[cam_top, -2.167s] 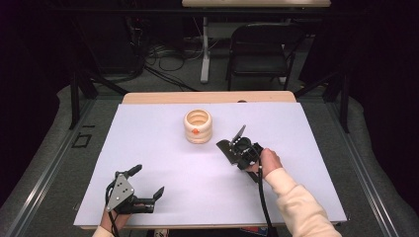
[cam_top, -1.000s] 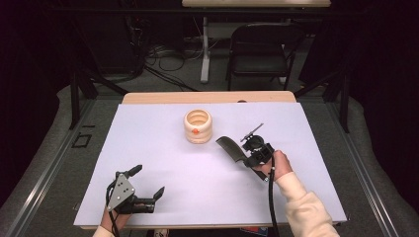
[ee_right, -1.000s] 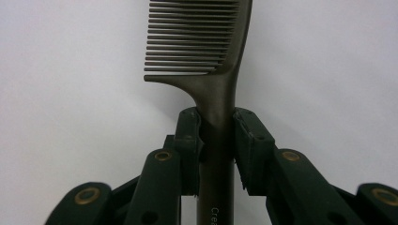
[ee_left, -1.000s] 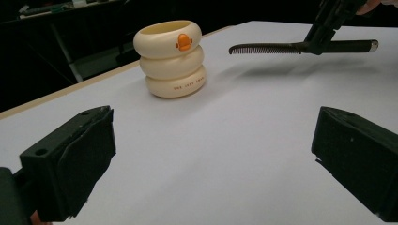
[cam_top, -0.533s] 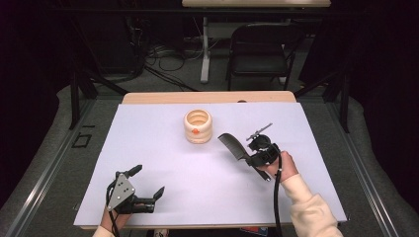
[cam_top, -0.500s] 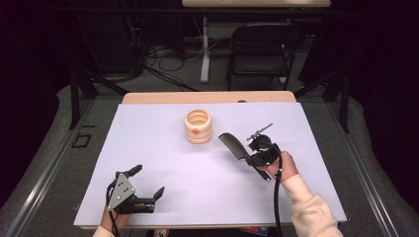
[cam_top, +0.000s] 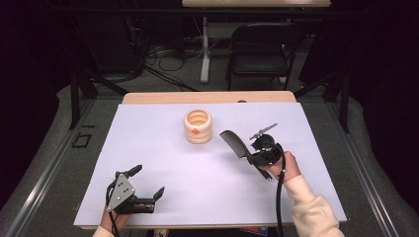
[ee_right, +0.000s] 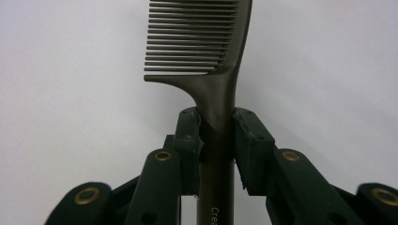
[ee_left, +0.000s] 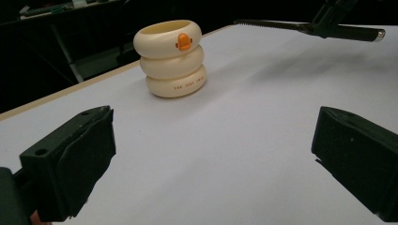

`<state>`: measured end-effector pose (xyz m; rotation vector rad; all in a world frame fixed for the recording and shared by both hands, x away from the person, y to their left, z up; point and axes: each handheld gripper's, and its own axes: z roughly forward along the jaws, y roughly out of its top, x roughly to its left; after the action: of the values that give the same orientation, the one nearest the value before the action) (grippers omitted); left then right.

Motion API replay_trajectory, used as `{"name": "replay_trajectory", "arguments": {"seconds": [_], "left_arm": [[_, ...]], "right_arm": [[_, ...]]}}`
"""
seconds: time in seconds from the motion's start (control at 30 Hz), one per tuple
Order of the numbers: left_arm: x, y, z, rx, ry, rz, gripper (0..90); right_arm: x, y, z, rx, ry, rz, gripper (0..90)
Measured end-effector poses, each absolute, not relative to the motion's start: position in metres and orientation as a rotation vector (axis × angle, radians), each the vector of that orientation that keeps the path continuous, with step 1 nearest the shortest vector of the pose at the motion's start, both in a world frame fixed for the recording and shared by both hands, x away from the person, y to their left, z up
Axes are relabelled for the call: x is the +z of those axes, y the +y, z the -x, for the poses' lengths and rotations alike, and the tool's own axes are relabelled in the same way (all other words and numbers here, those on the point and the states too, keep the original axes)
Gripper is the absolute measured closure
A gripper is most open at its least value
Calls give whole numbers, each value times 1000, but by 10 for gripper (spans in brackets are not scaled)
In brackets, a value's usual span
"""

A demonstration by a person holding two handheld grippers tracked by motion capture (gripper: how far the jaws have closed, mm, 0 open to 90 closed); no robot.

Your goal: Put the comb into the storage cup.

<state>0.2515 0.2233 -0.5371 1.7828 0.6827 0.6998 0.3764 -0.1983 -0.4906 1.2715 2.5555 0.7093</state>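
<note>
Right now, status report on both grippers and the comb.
Right gripper shut on comb, held above table. Left gripper open, empty. Cream ringed cup stands apart, nothing between.

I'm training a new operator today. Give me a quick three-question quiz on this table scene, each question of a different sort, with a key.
1. True or false: the right gripper is clamped on the comb by its handle.
2. Multiple choice: the left gripper is (A) open and empty, (B) shut on the comb, (C) inside the holder.
3. Short answer: what colour is the small mark on the cream ringed holder?

Key: 1 true; 2 A; 3 orange.
</note>
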Motion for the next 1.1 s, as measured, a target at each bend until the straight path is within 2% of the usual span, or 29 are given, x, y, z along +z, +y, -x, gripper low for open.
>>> {"name": "replay_trajectory", "arguments": {"seconds": [1.1], "left_arm": [[-537, 224, -252, 703, 691, -1775, 1]], "right_arm": [[-480, -198, -372, 864, 2524, -1211, 727]]}}
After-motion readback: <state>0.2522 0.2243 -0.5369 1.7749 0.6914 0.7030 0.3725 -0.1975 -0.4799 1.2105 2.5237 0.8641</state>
